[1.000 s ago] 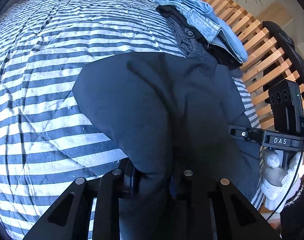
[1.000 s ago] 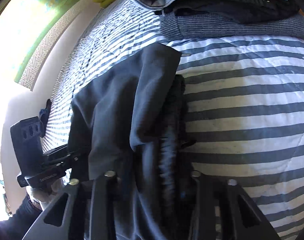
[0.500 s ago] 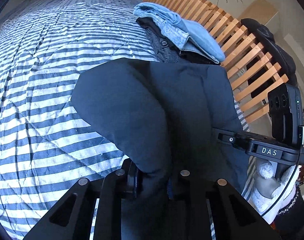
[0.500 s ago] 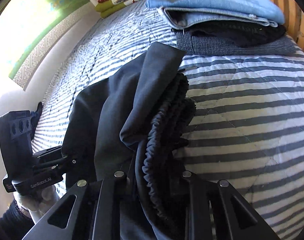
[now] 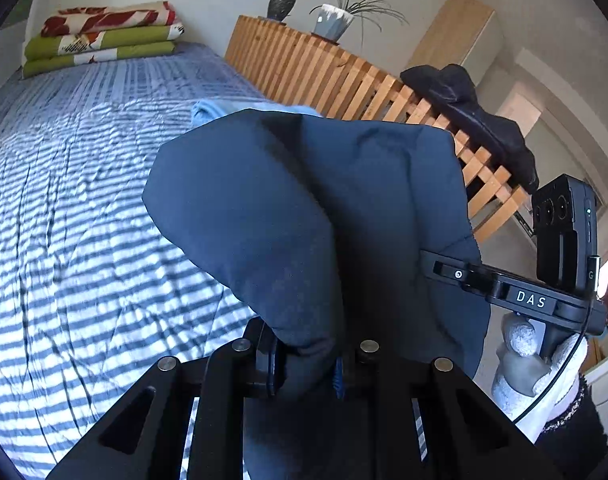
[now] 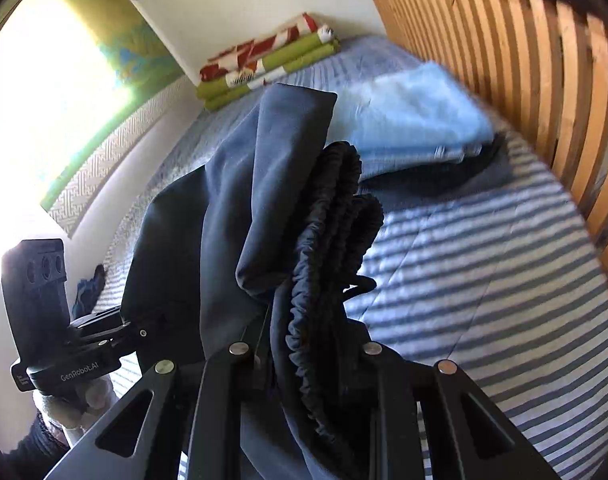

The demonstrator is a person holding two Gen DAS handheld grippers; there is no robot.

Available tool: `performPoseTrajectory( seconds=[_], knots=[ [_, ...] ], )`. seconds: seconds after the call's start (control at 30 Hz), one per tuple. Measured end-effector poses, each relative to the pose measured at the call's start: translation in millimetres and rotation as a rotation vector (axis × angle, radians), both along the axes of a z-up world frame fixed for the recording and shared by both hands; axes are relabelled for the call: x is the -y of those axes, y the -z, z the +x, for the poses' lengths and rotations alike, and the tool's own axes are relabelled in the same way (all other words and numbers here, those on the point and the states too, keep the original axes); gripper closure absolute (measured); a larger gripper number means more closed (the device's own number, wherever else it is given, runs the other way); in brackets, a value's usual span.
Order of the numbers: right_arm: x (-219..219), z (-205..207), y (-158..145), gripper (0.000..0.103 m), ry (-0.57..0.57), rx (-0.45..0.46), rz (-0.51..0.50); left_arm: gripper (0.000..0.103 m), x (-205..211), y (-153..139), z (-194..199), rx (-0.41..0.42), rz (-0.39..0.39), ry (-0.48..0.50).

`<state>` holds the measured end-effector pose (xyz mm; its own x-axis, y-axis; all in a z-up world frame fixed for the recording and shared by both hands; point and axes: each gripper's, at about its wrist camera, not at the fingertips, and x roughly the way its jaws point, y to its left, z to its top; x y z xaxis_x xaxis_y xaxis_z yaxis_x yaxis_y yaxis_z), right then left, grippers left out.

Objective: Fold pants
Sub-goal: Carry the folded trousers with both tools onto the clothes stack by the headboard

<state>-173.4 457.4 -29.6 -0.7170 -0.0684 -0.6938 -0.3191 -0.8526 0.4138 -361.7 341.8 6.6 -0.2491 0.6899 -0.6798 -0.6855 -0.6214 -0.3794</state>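
Observation:
Dark navy pants [image 5: 304, 208] hang bunched above the striped bed [image 5: 64, 240], held between both grippers. My left gripper [image 5: 307, 364] is shut on one fold of the cloth. In the right wrist view the pants [image 6: 232, 208] show their black elastic waistband [image 6: 327, 232], and my right gripper [image 6: 304, 356] is shut on that end. Each view shows the other gripper pinching the pants from the side: the right one [image 5: 459, 276], the left one [image 6: 116, 328]. A gloved hand [image 5: 535, 364] grips the right handle.
A stack of folded clothes with light blue jeans [image 6: 415, 120] on top lies on the bed by the wooden slatted frame [image 5: 343, 76]. Folded red and green blankets [image 5: 100, 36] sit at the bed's head. A dark garment [image 5: 475, 120] drapes the frame.
Both grippers have lifted and tilted up with the pants, so the views now take in the wall, the blankets and the plants. The pants have come up off the bed.

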Motion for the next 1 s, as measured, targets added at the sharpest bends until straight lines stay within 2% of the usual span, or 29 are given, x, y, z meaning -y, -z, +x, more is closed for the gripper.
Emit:
performPoseTrajectory(
  seconds=[0.13, 0.33, 0.53, 0.7, 0.83, 0.93, 1.0],
  knots=[
    [-29, -9, -38, 0.084, 0.061, -0.057, 0.070, 0.083, -40, -44, -24, -0.089, 0.007, 0.027],
    [-76, -52, -87, 0.084, 0.135, -0.121, 0.217, 0.083, -104, -86, -81, -0.177, 0.001, 0.020],
    [-133, -114, -97, 0.084, 0.172, -0.142, 0.222, 0.083, -157, -99, -152, -0.212, -0.010, -0.004],
    [-173, -160, -84, 0.084, 0.186, -0.129, 0.208, 0.083, -199, -76, -217, -0.164, 0.005, -0.024],
    [-202, -200, -52, 0.084, 0.172, -0.062, 0.203, 0.083, -227, -32, -265, -0.125, -0.026, -0.033],
    [-221, -221, -24, 0.084, 0.173, -0.014, 0.154, 0.082, -237, 5, -292, -0.093, -0.071, -0.044],
    [-230, -234, -2, 0.080, 0.190, 0.063, 0.197, 0.067, -244, 30, -307, -0.086, -0.168, -0.061]
  ],
)
